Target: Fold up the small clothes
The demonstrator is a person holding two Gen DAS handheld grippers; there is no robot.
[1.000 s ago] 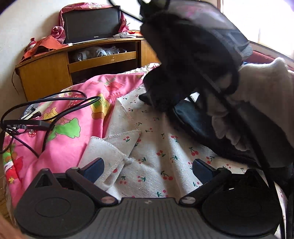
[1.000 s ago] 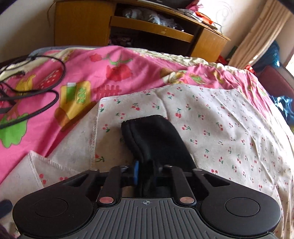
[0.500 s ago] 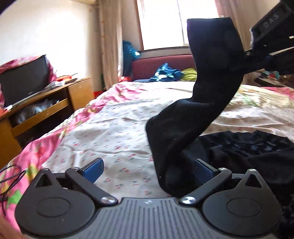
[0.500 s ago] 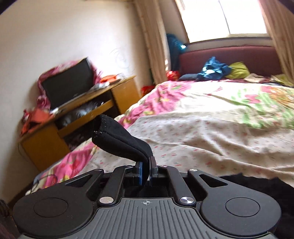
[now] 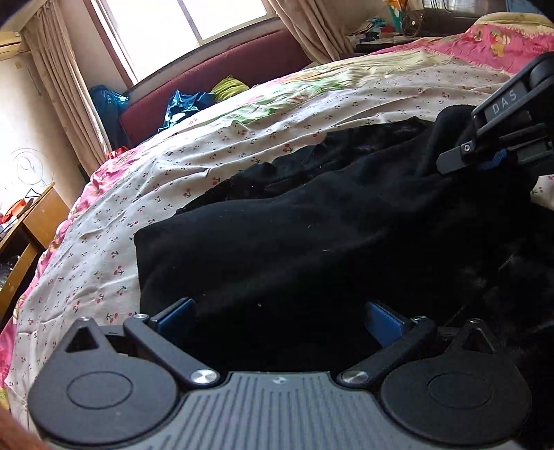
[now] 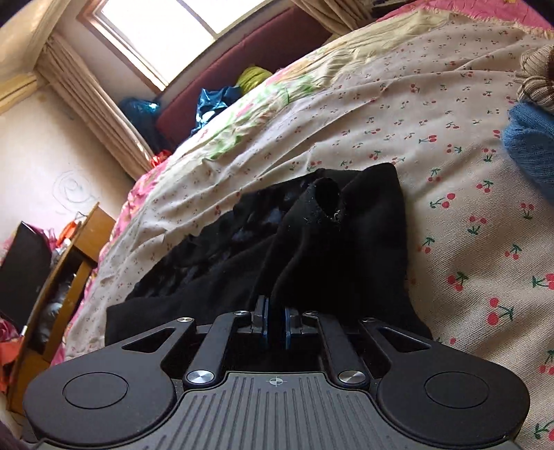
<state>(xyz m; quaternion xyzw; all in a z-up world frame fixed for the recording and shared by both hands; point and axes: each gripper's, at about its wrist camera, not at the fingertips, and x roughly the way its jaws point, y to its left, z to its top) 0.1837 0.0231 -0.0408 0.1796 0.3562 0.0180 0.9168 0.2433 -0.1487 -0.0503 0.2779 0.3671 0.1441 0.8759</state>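
- We see a black sock [image 6: 349, 221] lying on the bed's cherry-print sheet [image 6: 432, 114], its open cuff facing up toward the far, window-side edge of the bed.
- Right tool [image 6: 275, 323]: blue pads nearly together w/ a fold of the sock between them; the jaws are opening at this moment, though the cloth sits pinched in the narrow gap.
- In the left wrist view the right tool [image 5: 498, 155] shows at the right edge of the frame, its tips down in the sock [image 5: 311, 235].
- Left tool [image 5: 278, 316]: jaws wide apart, one blue pad each side of the sock's near end; the pads don't press it, as far as we can tell.
- A second dark garment [image 5: 346, 152], fuzzier, lies just beyond the sock, touching it, toward the middle of the bed.
- Near the bed's right edge in the right wrist view: a blue knit piece [image 6: 529, 145] and a beige ribbed piece [image 6: 536, 79], well apart from the sock.
- Beyond the far edge of the bed: a maroon sofa [image 5: 221, 76] under the window [image 5: 187, 20], w/ blue and yellow cloth on it.
- Off the left side of the bed: a wooden cabinet [image 6: 79, 242] w/ a dark screen [image 6: 24, 266] on top.
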